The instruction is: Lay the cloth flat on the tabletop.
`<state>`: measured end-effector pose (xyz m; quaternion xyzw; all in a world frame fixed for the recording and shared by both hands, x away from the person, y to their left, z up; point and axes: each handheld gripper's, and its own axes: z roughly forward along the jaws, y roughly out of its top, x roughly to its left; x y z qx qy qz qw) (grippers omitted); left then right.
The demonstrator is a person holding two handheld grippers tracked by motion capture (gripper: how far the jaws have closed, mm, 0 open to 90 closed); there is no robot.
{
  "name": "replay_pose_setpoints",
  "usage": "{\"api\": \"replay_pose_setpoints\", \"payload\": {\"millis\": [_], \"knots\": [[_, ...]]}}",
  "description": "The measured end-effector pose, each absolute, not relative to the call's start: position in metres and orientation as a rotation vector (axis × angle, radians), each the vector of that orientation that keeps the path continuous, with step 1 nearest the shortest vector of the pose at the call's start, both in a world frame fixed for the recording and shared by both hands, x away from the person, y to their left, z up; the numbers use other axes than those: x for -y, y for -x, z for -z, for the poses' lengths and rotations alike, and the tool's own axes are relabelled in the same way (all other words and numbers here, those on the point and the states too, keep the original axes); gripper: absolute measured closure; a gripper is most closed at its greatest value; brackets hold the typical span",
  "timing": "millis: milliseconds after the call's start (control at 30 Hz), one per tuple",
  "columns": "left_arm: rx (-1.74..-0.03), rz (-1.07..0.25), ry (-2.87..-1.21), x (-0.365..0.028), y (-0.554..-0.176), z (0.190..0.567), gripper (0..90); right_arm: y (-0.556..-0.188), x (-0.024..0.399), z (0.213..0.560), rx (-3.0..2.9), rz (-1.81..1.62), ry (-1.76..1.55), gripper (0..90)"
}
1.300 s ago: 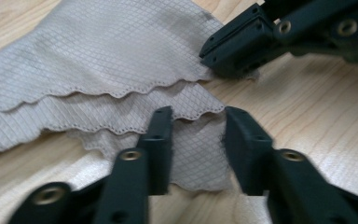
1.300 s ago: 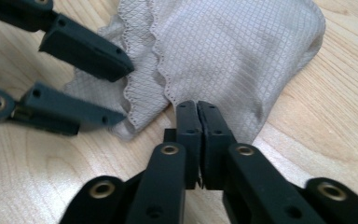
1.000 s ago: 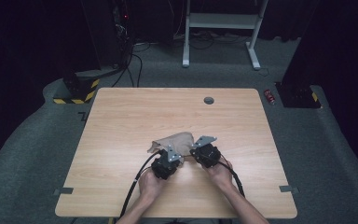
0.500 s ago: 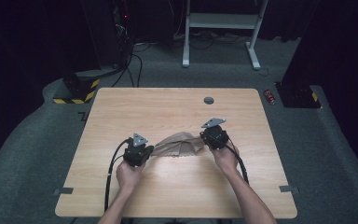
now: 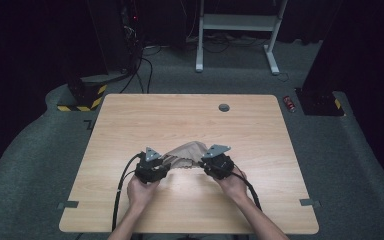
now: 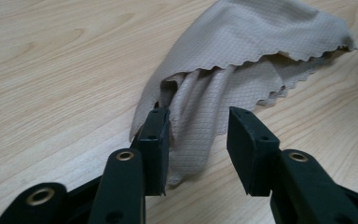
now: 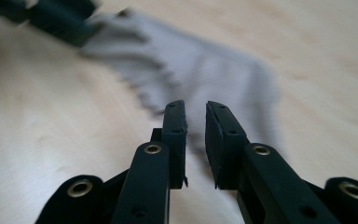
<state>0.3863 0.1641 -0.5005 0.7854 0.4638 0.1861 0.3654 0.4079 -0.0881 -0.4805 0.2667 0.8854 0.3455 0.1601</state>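
A beige cloth (image 5: 185, 151) lies bunched on the wooden table (image 5: 130, 125) between my two grippers. My left gripper (image 5: 166, 162) sits at its left end. In the left gripper view the cloth (image 6: 242, 42) has a hanging fold between the left gripper (image 6: 198, 135) pads, loose and not pinched; these jaws have just been opening. My right gripper (image 5: 202, 164) sits at the cloth's right end. Its jaws have just been opening too, and the right gripper (image 7: 196, 126) shows a narrow gap with the blurred cloth (image 7: 191, 70) just beyond the tips.
A round grommet hole (image 5: 224, 107) is set near the table's far edge. On the floor beyond are a white desk frame (image 5: 235, 22), a red can (image 5: 290, 103) and a yellow-black striped block (image 5: 82, 97). Black cables (image 5: 122, 185) trail off the table's near edge.
The hands first pulled apart and stretched the cloth between them. The right hand has since come back toward the left, both jaws have opened, and the cloth lies slack.
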Motion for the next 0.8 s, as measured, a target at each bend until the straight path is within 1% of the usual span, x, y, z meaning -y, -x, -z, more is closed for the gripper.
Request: {"api": "replay_pose_setpoints", "payload": {"millis": [33,133,200,300,367,400,467,500,533,567,633,667,800], "knots": [[-1.188,-0.489,-2.028,-0.163,-0.387,0.501,58.4,-0.408,0.088,0.48,-2.529,-0.987,-0.762,77.7],[-1.202,-0.493,-2.046,-0.16,-0.39,0.504,59.3,-0.412,0.081,0.496,-2.559,-0.956,-0.789,77.5],[-1.211,-0.487,-2.059,-0.159,-0.392,0.506,63.7,-0.42,0.079,0.505,-2.571,-0.952,-0.833,77.8],[-1.203,-0.493,-2.071,-0.159,-0.394,0.507,77.2,-0.426,0.075,0.511,-2.559,-0.922,-0.872,76.5],[-1.194,-0.511,-2.054,-0.159,-0.392,0.504,85.7,-0.428,0.075,0.513,-2.536,-0.927,-0.891,73.2],[-1.185,-0.518,-2.049,-0.16,-0.392,0.503,88.1,-0.429,0.075,0.513,-2.525,-0.924,-0.9,70.9],[-1.18,-0.522,-2.042,-0.16,-0.392,0.5,88.9,-0.431,0.076,0.513,-2.52,-0.93,-0.916,70.7],[-1.18,-0.523,-2.042,-0.16,-0.392,0.499,89.0,-0.431,0.076,0.513,-2.522,-0.933,-0.929,72.7],[-1.176,-0.526,-2.04,-0.161,-0.392,0.497,89.2,-0.432,0.077,0.513,-2.52,-0.926,-0.916,79.8],[-1.171,-0.528,-2.039,-0.161,-0.392,0.495,89.2,-0.432,0.077,0.513,-2.52,-0.926,-0.916,79.8],[-1.169,-0.529,-2.026,-0.162,-0.392,0.491,89.3,-0.433,0.079,0.513,-2.52,-0.911,-0.909,86.7],[-1.165,-0.534,-2.024,-0.163,-0.393,0.488,89.4,-0.434,0.08,0.512,-2.522,-0.911,-0.912,88.3],[-1.182,-0.541,-1.997,-0.172,-0.393,0.482,89.4,-0.431,0.086,0.509,-2.516,-0.896,-0.914,89.0]]}}
